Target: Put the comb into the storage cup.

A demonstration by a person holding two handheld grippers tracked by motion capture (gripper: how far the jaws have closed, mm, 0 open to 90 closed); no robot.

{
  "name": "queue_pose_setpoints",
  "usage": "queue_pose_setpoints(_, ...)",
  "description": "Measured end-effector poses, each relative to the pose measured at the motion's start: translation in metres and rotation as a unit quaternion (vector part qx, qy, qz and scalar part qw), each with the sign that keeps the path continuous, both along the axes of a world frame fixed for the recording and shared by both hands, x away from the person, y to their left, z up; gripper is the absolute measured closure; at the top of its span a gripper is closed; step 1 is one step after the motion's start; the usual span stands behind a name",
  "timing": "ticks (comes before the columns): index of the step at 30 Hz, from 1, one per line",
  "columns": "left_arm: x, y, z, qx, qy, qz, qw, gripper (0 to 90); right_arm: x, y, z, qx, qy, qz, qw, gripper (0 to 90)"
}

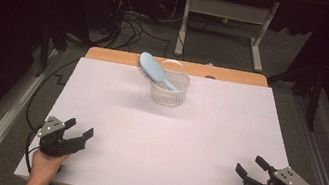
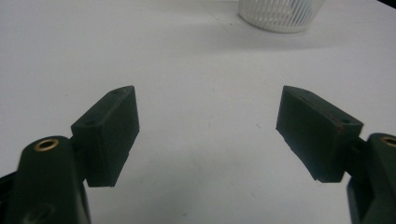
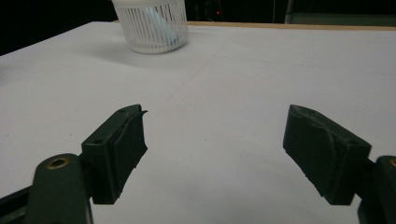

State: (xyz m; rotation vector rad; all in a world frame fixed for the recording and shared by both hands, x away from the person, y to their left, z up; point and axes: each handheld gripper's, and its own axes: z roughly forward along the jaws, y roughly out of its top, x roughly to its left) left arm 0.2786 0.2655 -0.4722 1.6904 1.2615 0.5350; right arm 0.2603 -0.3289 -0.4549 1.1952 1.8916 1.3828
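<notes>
A white slatted basket (image 1: 169, 89) stands at the far middle of the white table (image 1: 170, 139). A light blue hairbrush (image 1: 155, 69) leans in it, handle down, head sticking out over the left rim. My left gripper (image 1: 79, 129) rests open at the near left corner, nothing between its jaws. My right gripper (image 1: 251, 166) rests open at the near right corner, also holding nothing. The left gripper view has the basket (image 2: 280, 14) far ahead of the gripper (image 2: 208, 135). In the right gripper view the basket (image 3: 152, 25) stands far off to the left of the gripper (image 3: 215, 151).
A wooden strip (image 1: 177, 66) edges the table's far side. Beyond it on the floor are cables (image 1: 134, 21) and a white desk frame (image 1: 224, 26). Metal rails (image 1: 0, 121) run along both sides of the table.
</notes>
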Motion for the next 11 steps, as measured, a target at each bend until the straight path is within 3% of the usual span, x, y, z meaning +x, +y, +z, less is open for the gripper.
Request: queue_pose_setpoints(11, 0.0017, -0.0001, -0.0012, -0.003, 0.006, -0.002, 1.0000, 20.8, 0.0008, -0.0010, -0.0002, 0.005, 0.001, 0.003, 1.0000, 21.5)
